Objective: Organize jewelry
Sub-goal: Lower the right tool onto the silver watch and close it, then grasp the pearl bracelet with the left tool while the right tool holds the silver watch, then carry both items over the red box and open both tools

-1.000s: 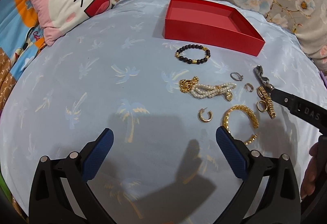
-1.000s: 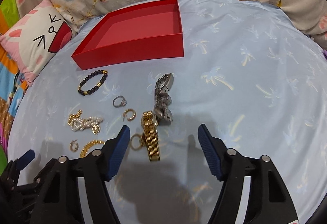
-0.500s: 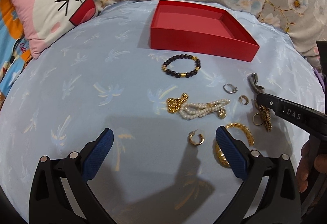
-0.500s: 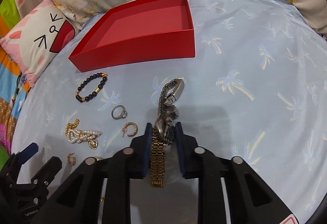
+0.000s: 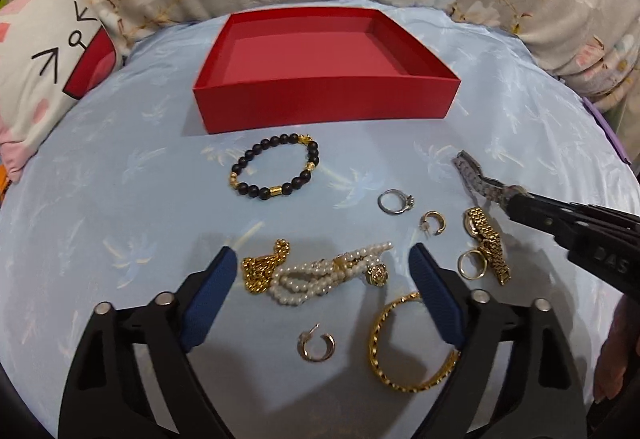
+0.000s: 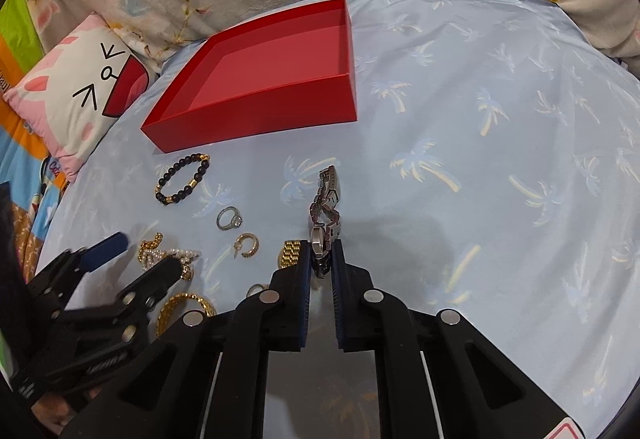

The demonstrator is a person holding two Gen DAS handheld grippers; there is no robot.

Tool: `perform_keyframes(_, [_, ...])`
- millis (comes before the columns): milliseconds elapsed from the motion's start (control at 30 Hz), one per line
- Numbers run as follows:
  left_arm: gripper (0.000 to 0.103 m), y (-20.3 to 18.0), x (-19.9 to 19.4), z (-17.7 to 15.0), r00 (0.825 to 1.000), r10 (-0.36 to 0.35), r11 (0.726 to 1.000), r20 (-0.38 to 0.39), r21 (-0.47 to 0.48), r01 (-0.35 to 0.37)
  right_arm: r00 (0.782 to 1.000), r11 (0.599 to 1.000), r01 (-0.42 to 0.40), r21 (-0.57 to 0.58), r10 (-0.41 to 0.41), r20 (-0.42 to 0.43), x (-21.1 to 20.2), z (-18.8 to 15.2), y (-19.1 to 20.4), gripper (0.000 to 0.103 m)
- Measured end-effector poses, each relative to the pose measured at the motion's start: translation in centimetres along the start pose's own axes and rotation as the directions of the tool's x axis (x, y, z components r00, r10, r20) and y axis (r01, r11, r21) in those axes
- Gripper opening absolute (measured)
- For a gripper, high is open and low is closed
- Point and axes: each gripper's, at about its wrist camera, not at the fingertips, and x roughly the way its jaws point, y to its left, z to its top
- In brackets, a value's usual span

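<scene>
Jewelry lies scattered on the bed before an empty red box (image 5: 326, 99), as the right hand-held gripper (image 6: 320, 259) clamps a silver watch (image 6: 326, 207) and the left hand-held gripper (image 5: 322, 275) hovers spread over pearls (image 5: 320, 275).

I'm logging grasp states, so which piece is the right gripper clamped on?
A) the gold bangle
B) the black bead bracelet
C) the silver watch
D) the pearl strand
C: the right gripper is shut on the silver watch, whose band sticks out past its tips, while the black bead bracelet, pearl strand and gold bangle lie on the cloth.
</scene>
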Motion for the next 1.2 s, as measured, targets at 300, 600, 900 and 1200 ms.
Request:
perform_keyframes(300, [0.03,-0.8,0.3,-0.3,0.997,-0.076,0.995,-0.003,0.057,0.076,1.0,1.0,-0.021,0.016,0.021,-0.009,-0.5,-0.4,-0.6,0.009])
perform_keyframes(600, [0.013,-0.9,-0.9,-0.8,0.996,-0.094,0.995,0.003,0.03,0.094,0.999,0.999,-0.035,0.003,0.035,0.026,-2.1,-0.2,-0.3,0.009])
perform_keyframes(900, [0.013,0.1,-4.9,0.7,0.992,-0.108,0.993,0.072,-0.037,0.111,0.99,0.997,-0.068,-0.034,0.072,0.118,-6.4,1.8,0.9,0.009])
perform_keyframes(1200, [0.013,4.3,-7.5,6.4,0.986,-0.078,0.992,0.147,-0.086,0.091,0.974,0.987,-0.102,-0.127,0.125,0.191,-8.7,7.0,3.2,0.009])
